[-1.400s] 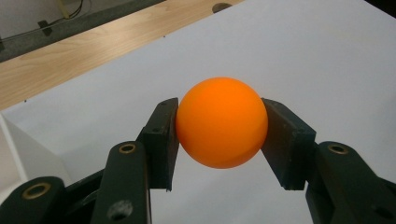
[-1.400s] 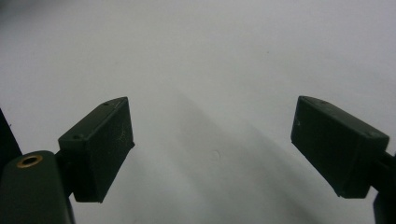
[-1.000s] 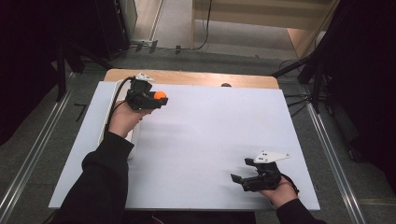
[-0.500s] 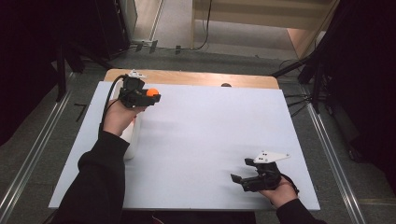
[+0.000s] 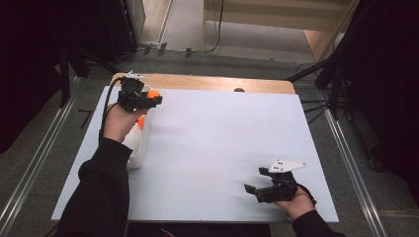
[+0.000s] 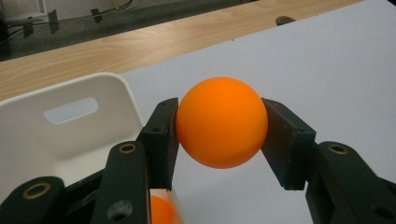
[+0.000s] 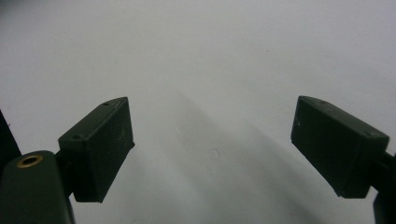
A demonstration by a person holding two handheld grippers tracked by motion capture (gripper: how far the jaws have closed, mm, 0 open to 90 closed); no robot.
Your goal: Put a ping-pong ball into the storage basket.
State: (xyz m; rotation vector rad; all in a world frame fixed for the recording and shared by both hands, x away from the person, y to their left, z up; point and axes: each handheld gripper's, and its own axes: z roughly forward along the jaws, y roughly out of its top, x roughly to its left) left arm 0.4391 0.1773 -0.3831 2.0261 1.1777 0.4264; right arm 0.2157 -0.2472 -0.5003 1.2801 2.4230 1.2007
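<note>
Left gripper (image 5: 148,98) clamped on orange ball (image 6: 221,122); right gripper (image 5: 261,189) idle, jaws wide apart.

Ball was seen pinched at its widest part between the two flat pads (image 6: 162,135), held above the far end of the white tray (image 6: 65,135), near the table's far left corner. A second orange ball (image 5: 141,122) was noted inside the tray, below the gripper. Risk judged: a smooth round ball held on flat pads could be squirted out if the squeeze were eased or shifted off centre, and it could then roll off across the white table (image 5: 222,143). If released from height, it might bounce off the ball already in the tray and out over the wall. Right gripper was held low over bare table at the near right, nothing touched.
</note>
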